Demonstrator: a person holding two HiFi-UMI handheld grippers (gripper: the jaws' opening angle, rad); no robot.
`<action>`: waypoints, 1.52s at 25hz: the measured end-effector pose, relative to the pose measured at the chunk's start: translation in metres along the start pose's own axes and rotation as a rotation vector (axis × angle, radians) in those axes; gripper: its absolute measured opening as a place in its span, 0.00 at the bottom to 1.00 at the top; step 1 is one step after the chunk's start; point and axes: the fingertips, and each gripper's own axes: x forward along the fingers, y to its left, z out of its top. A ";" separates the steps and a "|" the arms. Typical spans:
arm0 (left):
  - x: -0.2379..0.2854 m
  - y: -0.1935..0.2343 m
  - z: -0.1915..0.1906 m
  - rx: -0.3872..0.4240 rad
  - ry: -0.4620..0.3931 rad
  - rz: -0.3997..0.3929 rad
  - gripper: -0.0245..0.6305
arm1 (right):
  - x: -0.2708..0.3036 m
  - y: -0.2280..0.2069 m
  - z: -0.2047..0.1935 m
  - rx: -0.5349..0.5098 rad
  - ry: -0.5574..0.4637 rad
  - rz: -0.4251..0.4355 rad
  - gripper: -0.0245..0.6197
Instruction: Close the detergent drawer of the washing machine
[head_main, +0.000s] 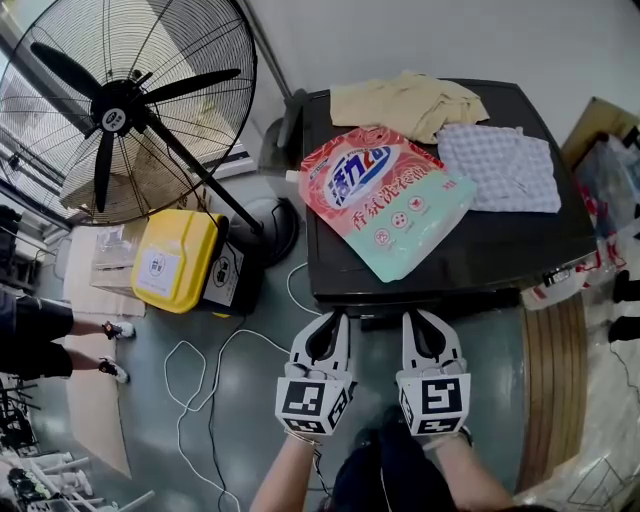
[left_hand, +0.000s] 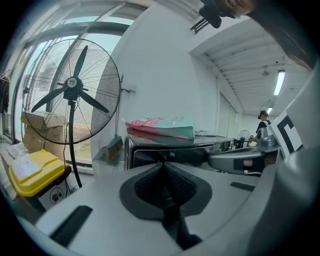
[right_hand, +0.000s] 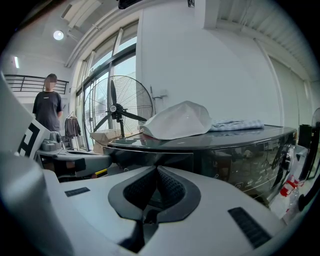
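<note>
The black washing machine stands ahead of me, its front edge right at both gripper tips. Between the tips a narrow dark strip, the detergent drawer, juts slightly from that edge. The drawer front fills the left of the machine's face in the left gripper view, and shows as a dark panel in the right gripper view. My left gripper is shut and holds nothing, just left of the strip. Just right of the strip, my right gripper is also shut and holds nothing.
On the machine's lid lie a pink and green detergent bag, a beige cloth and a white patterned cloth. A large standing fan, a yellow bin and loose cables are to the left. Another person stands at far left.
</note>
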 end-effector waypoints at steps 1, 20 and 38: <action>0.000 0.000 0.000 -0.001 0.000 0.001 0.07 | 0.000 0.000 0.000 0.002 0.000 0.000 0.08; 0.001 0.001 0.000 -0.011 0.000 0.001 0.07 | 0.001 0.000 0.000 0.006 -0.002 -0.002 0.08; 0.013 0.007 0.003 -0.018 0.008 0.007 0.08 | 0.014 -0.004 0.004 0.022 -0.005 0.003 0.08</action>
